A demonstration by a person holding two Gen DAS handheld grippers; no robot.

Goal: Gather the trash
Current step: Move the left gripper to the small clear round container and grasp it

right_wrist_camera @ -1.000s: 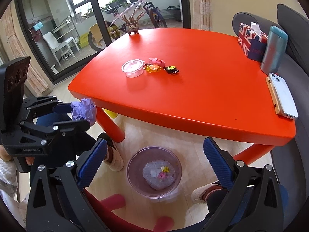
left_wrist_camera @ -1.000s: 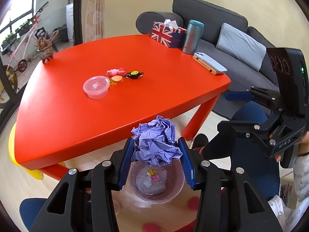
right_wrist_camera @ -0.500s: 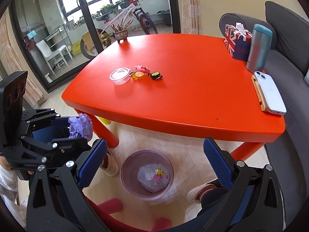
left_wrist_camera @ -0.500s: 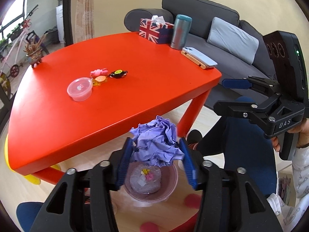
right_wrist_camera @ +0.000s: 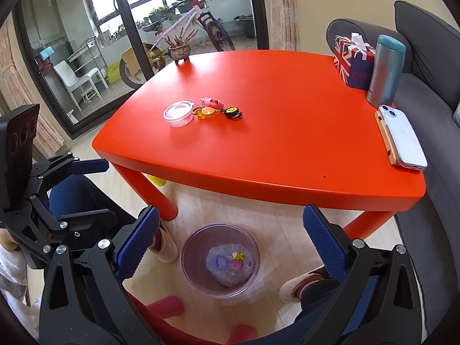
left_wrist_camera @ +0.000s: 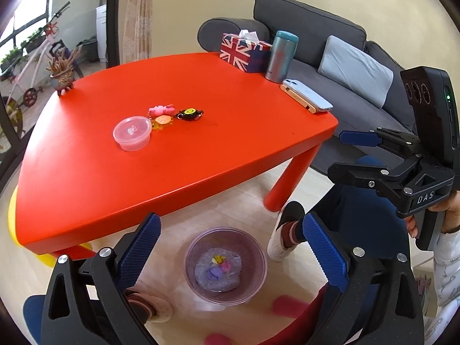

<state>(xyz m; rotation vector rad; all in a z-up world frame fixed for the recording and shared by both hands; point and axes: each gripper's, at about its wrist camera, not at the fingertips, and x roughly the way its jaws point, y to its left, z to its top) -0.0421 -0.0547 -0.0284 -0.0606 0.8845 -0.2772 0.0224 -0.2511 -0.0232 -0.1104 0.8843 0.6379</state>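
A clear purple-tinted trash bin (left_wrist_camera: 224,264) stands on the floor by the red table's front edge; it also shows in the right wrist view (right_wrist_camera: 220,260). A crumpled purple paper ball (left_wrist_camera: 214,272) lies inside it with other small scraps. My left gripper (left_wrist_camera: 230,254) is open and empty, directly above the bin. My right gripper (right_wrist_camera: 228,247) is open and empty, also above the bin. In the left wrist view the right gripper (left_wrist_camera: 356,152) is at the right; in the right wrist view the left gripper (right_wrist_camera: 86,189) is at the left.
The red table (left_wrist_camera: 86,172) holds a clear lidded cup (left_wrist_camera: 132,132), key charms (left_wrist_camera: 175,113), a tissue box (left_wrist_camera: 244,50), a teal tumbler (left_wrist_camera: 281,57), a phone on a stand (left_wrist_camera: 306,95) and a small plant pot (left_wrist_camera: 61,76). A grey sofa (left_wrist_camera: 345,57) stands behind. The person's feet (left_wrist_camera: 283,235) flank the bin.
My left gripper opened and let go of the purple paper ball, which dropped into the bin. The right gripper stayed open.
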